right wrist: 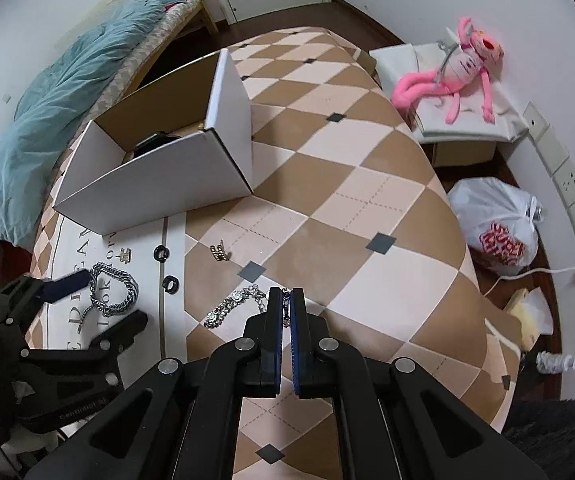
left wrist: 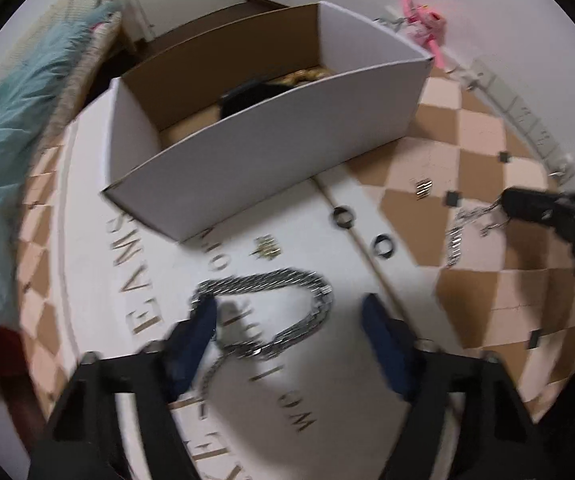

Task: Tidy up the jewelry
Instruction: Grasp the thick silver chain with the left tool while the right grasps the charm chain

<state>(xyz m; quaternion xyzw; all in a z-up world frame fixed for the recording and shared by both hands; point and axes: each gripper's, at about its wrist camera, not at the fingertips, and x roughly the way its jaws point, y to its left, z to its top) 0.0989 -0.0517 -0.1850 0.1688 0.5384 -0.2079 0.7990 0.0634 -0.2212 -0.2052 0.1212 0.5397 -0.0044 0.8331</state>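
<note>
Gold "DREAMS" lettering lies under the spread left gripper (left wrist: pixel 287 312) straddling a steel chain (left wrist: pixel 271 312); right gripper (right wrist: pixel 286 300) pinches a crystal bracelet (right wrist: pixel 231 304).

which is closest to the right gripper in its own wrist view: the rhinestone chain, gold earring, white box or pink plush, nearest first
1. rhinestone chain, between the right gripper's fingers
2. gold earring, ahead, slightly left
3. white box, farther ahead-left
4. pink plush, far right, off the table

Your left wrist view looks steeply down, close over the heavy chain (left wrist: pixel 271 312). Your right view faces forward, farther back. Both share the white box (left wrist: pixel 263 128) (right wrist: pixel 159 172).
</note>
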